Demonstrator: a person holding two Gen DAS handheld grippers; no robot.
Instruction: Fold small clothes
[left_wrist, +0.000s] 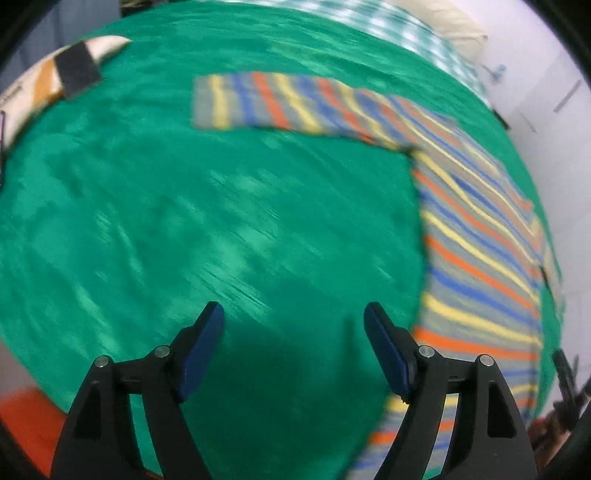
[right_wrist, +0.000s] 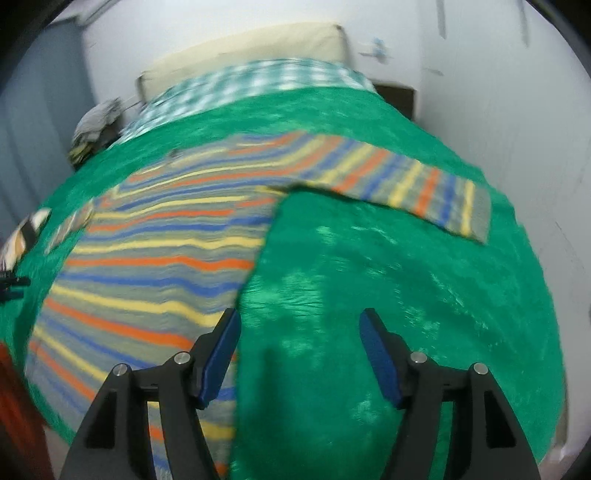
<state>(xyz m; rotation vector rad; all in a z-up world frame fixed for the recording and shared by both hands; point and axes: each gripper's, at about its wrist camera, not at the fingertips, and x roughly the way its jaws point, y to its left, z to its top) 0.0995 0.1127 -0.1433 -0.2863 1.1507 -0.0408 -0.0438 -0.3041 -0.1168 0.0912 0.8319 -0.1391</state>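
A striped long-sleeved top (left_wrist: 480, 236) in grey, yellow, blue and orange lies spread flat on a green blanket (left_wrist: 221, 221). In the left wrist view its body is at the right and one sleeve (left_wrist: 266, 101) stretches left. My left gripper (left_wrist: 293, 317) is open and empty above bare blanket, just left of the top's side edge. In the right wrist view the top (right_wrist: 155, 258) lies at the left with a sleeve (right_wrist: 417, 188) reaching right. My right gripper (right_wrist: 299, 325) is open and empty above the top's right side edge.
A white, orange and dark folded item (left_wrist: 55, 81) lies at the blanket's far left. A green checked cloth (right_wrist: 251, 85) and a cream pillow (right_wrist: 251, 44) are at the head of the bed. A pile of clothes (right_wrist: 96, 129) sits at the back left. White walls surround the bed.
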